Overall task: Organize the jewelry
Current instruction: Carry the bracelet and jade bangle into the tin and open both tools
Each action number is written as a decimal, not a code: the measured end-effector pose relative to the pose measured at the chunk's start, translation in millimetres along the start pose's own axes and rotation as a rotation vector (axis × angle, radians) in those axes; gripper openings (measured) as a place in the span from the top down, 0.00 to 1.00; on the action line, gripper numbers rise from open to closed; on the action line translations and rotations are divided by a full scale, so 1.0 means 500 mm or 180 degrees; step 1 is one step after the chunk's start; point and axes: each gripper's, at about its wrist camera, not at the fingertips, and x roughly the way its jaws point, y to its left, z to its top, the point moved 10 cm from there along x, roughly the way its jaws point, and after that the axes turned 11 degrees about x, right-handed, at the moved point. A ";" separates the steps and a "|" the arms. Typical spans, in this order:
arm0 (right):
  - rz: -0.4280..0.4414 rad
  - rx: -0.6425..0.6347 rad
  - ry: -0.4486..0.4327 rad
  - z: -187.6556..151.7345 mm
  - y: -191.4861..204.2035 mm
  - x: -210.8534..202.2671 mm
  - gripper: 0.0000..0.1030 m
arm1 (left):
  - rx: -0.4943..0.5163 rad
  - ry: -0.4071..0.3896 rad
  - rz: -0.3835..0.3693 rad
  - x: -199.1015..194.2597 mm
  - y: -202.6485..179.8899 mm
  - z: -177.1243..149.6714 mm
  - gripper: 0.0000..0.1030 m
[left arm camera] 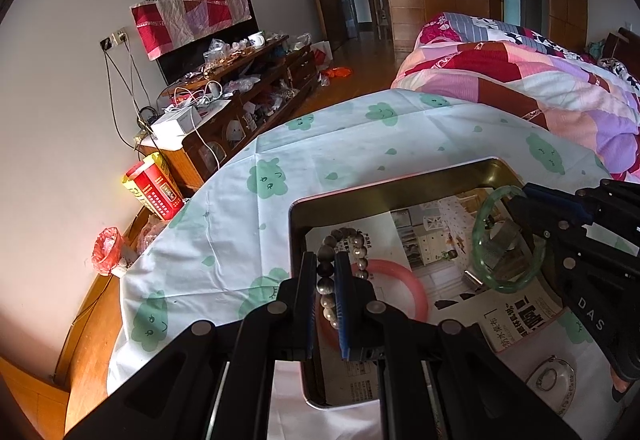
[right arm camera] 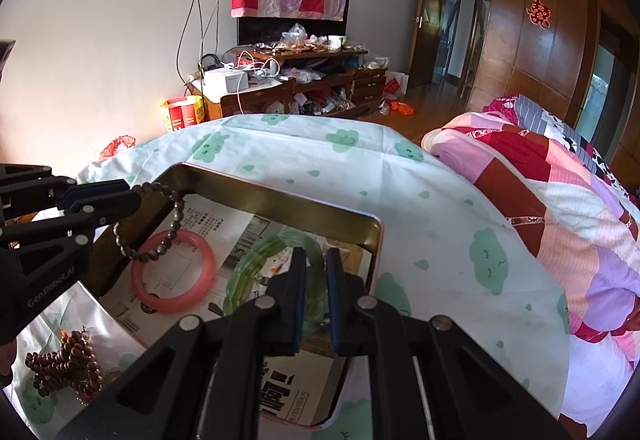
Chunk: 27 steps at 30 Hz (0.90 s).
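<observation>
A: While both claws hang over the tin tray, tell me what each one has.

B: Low in the centre of the left wrist view, the left claw is pinched narrow on the grey bead bracelet; the loop dangles from the pads, its far end over the tray's paper lining and the pink bangle lying flat there. Low in the right wrist view, the right claw is clamped on the green bangle; one arc of the ring sits between the pads, the rest tilts down to the lower left.

A: Why hold them by the rim like that?

B: I judge a thin edge grip leaves each ring free to settle flat once let go; both hang inside the tray walls, so a release should land them in it.

A: Room to move?

B: The tray's brassy far wall stands ahead of both claws; the two claws are near each other over it, so I'd guess crowding is the risk. The clouded cloth on the counter lies bare beyond the tray; at lower left of the right wrist view a heap of brown beads waits outside it, and the bed sits close at right.
</observation>
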 end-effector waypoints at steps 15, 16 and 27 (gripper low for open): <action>-0.0090 -0.0006 -0.0053 -0.005 -0.005 -0.007 0.61 | 0.0051 -0.0034 0.0128 -0.008 0.003 0.001 0.43; -0.0086 0.0007 -0.0053 -0.006 -0.006 -0.008 0.61 | 0.0051 -0.0029 0.0122 -0.009 0.005 0.001 0.43; -0.0120 0.0033 -0.0081 -0.018 -0.010 -0.018 0.54 | 0.0003 0.0006 0.0139 -0.006 0.010 -0.006 0.43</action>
